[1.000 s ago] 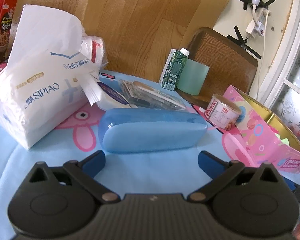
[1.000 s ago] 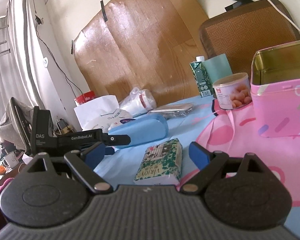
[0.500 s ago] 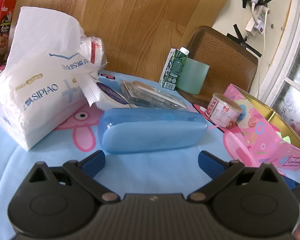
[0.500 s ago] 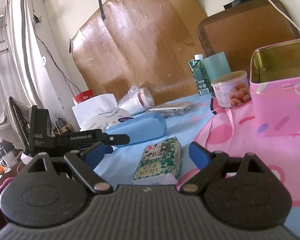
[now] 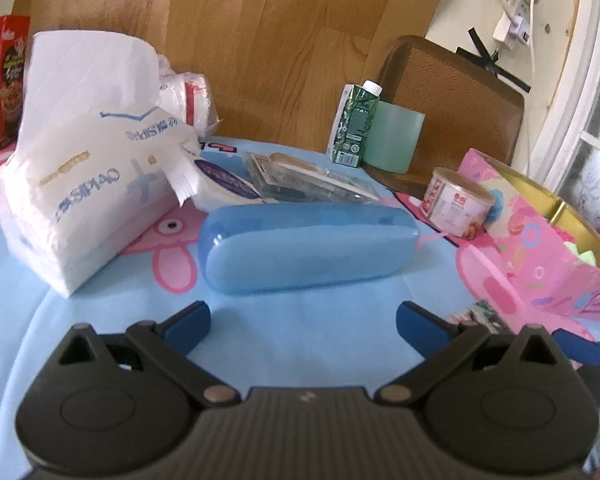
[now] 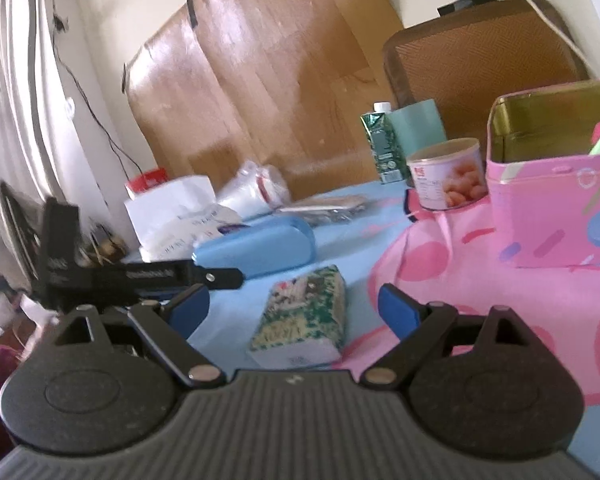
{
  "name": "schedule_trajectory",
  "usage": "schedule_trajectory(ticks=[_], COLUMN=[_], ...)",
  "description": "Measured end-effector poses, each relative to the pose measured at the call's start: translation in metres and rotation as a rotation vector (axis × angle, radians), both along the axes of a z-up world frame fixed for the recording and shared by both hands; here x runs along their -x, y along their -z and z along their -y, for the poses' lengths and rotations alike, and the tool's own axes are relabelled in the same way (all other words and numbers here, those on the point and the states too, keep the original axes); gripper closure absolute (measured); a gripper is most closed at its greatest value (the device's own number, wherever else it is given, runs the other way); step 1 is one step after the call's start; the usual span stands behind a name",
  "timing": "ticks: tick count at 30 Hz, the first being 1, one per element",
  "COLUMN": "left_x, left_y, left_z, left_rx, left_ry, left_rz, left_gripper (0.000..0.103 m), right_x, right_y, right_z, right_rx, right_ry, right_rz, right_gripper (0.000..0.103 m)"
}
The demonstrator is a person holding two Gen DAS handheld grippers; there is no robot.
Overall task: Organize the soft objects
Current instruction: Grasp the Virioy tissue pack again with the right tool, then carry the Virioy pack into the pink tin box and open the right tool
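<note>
We hold both sets of fingers wide, empty: right gripper [image 6: 293, 308] straddles small tissue pack [image 6: 303, 320], left gripper [image 5: 303, 320] faces blue case [image 5: 307, 250]. Risk: soft pack squashes or slips out (glossy wrap) if we clamp off-centre.

The case [image 5: 307, 252] at twelve o'clock is smooth, semi-glossy blue plastic. At ten, the tissue pack [image 5: 80, 196] wears crinkled white film, quilted paper on top. The cloth [image 5: 300, 328] is matt printed fabric. At two, the tin [image 6: 555, 184] shows a brassy metal lining. The board [image 5: 236, 40] behind is glossy wood-grain.
</note>
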State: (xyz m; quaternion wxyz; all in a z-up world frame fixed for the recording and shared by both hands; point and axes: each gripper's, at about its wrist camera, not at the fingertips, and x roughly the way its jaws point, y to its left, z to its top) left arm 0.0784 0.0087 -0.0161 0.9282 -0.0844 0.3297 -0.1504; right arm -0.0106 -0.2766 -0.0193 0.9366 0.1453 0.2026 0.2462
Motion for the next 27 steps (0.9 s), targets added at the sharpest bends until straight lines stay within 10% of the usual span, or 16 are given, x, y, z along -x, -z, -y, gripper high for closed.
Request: schedule_trajectory(ticks=[9,17,20,27], left_x=[0.023,0.019,0.013,0.016], left_y=[-0.025,-0.018,-0.005,-0.028], left_z=[0.018,0.052,0.056,0.090], left_rx=[0.146,0.079,0.113,0.059], left_ry=[0.213,0.286,0.290,0.371], left_rz=[-0.010,-0.090,-0.156,-0.058], left_gripper=[0.022,0.030,0.039,0.055], right_x=[0.005,-0.007,-0.015,-0.007], right_y=[-0.001,0.003,0.008,0.001], right_z=[-0.009,-0.031,-0.039,-0.028], right_rx=[0.236,0.356,0.396,0.370], right_ry=[0.003,-0.078,-0.096,-0.029], right_rz=[0.024,-0.016,-0.039,0.050], right_gripper=[0.011,0.023,0.045,0.050])
